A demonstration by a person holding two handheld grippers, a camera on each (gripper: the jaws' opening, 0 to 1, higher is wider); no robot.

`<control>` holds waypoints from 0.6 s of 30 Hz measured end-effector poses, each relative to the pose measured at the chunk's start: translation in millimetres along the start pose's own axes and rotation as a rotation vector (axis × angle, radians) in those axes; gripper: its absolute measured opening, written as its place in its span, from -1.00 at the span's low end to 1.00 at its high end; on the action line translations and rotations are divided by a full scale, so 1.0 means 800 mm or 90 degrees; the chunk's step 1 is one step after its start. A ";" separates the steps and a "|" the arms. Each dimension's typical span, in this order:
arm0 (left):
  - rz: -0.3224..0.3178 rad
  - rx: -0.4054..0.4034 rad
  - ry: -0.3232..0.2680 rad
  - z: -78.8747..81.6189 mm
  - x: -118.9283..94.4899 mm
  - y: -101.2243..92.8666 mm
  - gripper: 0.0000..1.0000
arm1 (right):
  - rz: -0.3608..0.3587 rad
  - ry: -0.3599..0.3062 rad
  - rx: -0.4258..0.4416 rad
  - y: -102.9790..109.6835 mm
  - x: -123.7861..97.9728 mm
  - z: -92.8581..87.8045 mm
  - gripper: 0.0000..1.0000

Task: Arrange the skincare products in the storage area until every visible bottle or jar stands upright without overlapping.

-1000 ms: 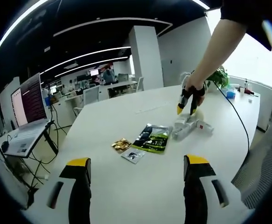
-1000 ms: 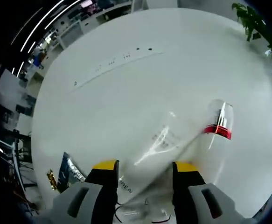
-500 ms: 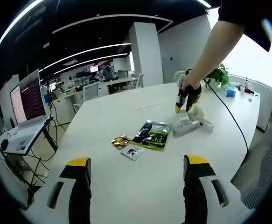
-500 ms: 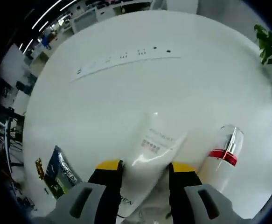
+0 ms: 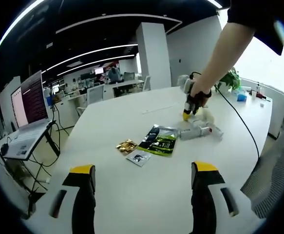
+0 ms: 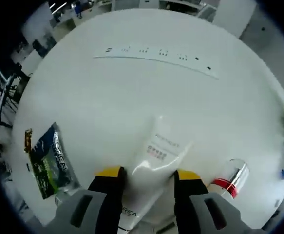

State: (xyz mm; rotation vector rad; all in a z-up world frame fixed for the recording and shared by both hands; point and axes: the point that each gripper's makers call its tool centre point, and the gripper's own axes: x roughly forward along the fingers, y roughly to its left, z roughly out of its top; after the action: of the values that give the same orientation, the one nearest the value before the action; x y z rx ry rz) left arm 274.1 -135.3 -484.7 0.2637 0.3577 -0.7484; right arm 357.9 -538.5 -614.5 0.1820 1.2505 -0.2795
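Note:
My left gripper (image 5: 142, 169) hangs open over the near part of the white table (image 5: 132, 117), with nothing between its fingers. Farther off lie a gold sachet (image 5: 126, 146), a small silver sachet (image 5: 139, 159) and a green-black sachet (image 5: 159, 141). To their right, a clear bottle (image 5: 193, 132) lies on its side. A person's hand holds my right gripper (image 5: 188, 111) just above it. My right gripper (image 6: 148, 173) is shut on a white tube (image 6: 159, 148). A clear bottle with a red band (image 6: 228, 179) lies to its right, and the green-black sachet (image 6: 48, 161) to its left.
A laptop (image 5: 28, 109) on a stand is off the table's left edge. A mesh chair (image 5: 273, 170) stands at the right, with a plant (image 5: 228, 80) at the far right of the table. A black cable (image 5: 246, 122) trails from my right gripper. A long slot strip (image 6: 161, 52) crosses the far tabletop.
My right gripper has closed around the white tube, which lay flat a second ago, and has raised it a little off the pile. The left gripper has stayed still.

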 end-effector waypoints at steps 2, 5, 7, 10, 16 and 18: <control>-0.001 -0.001 0.002 0.000 0.000 0.000 0.48 | -0.003 -0.005 -0.003 -0.002 0.003 0.003 -0.36; -0.002 0.001 0.003 -0.001 0.001 -0.001 0.48 | 0.002 -0.029 -0.013 0.000 0.005 0.009 -0.43; -0.002 0.002 0.004 -0.001 0.001 -0.001 0.48 | 0.006 -0.054 -0.019 0.003 0.001 0.008 -0.47; 0.000 0.002 0.005 -0.002 0.001 0.000 0.48 | 0.012 -0.073 -0.043 0.006 0.001 0.017 -0.52; 0.005 0.000 0.003 -0.002 0.001 0.003 0.47 | 0.025 -0.102 -0.108 0.010 0.011 0.037 -0.55; 0.006 0.000 0.002 -0.001 0.001 0.003 0.47 | 0.041 -0.115 -0.124 0.014 0.011 0.043 -0.56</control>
State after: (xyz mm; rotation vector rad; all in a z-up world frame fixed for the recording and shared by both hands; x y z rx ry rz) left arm 275.8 -133.6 -485.6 0.2664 0.3585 -0.7395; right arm 395.2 -538.4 -612.1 0.0286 1.0836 -0.1147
